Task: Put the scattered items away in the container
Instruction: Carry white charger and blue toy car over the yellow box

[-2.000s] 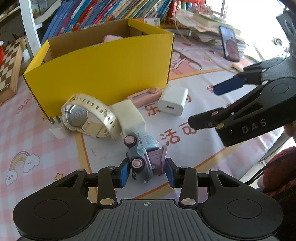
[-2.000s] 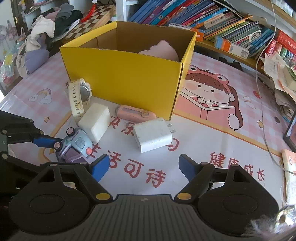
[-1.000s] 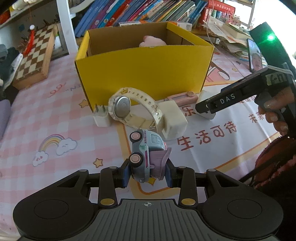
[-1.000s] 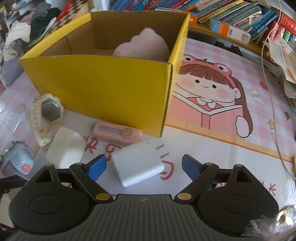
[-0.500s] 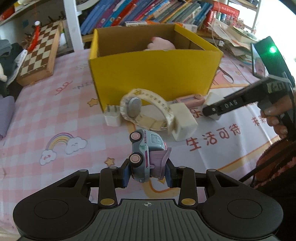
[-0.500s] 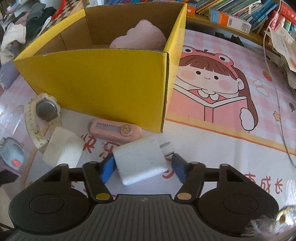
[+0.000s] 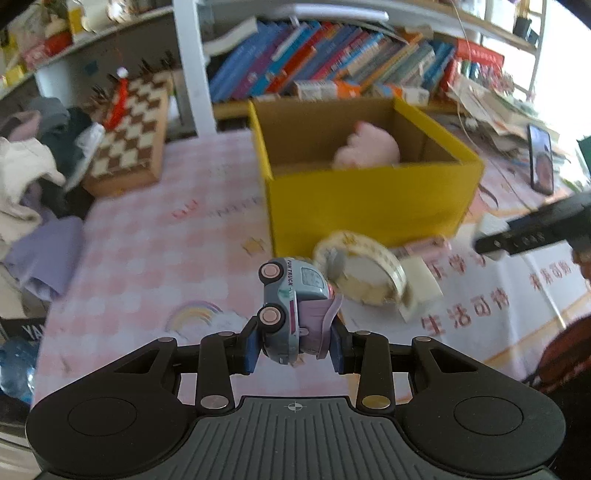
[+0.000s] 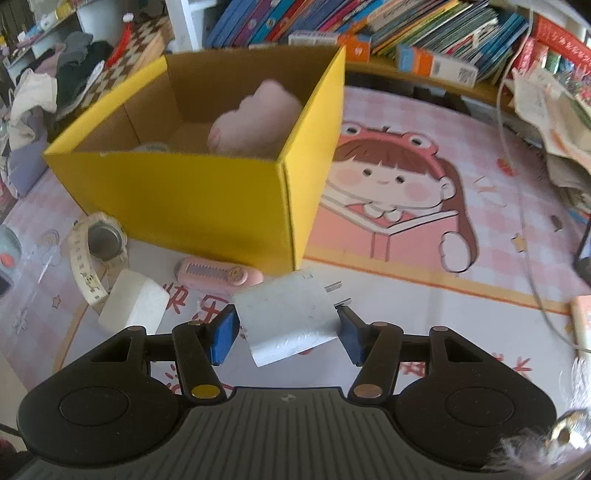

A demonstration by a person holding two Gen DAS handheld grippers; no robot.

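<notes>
My left gripper (image 7: pixel 295 349) is shut on a grey-blue toy truck (image 7: pixel 293 302) and holds it above the mat, in front of the yellow box (image 7: pixel 373 199). My right gripper (image 8: pixel 286 334) is shut on a white charger plug (image 8: pixel 288 317), lifted slightly off the mat near the box's front corner (image 8: pixel 288 206). A pink plush (image 8: pixel 255 118) lies inside the box. A cream watch (image 8: pixel 92 254), a white block (image 8: pixel 133 306) and a pink utility knife (image 8: pixel 218 275) lie on the mat in front of the box.
A chessboard (image 7: pixel 129 136) and a pile of clothes (image 7: pixel 33 166) lie at the left. Bookshelves (image 8: pixel 369 22) stand behind the box. A phone (image 7: pixel 541 162) stands at the far right beside loose papers (image 8: pixel 554 103).
My left gripper has risen with the toy truck, so the box interior shows. My right gripper has closed on the charger plug and lifted it a little.
</notes>
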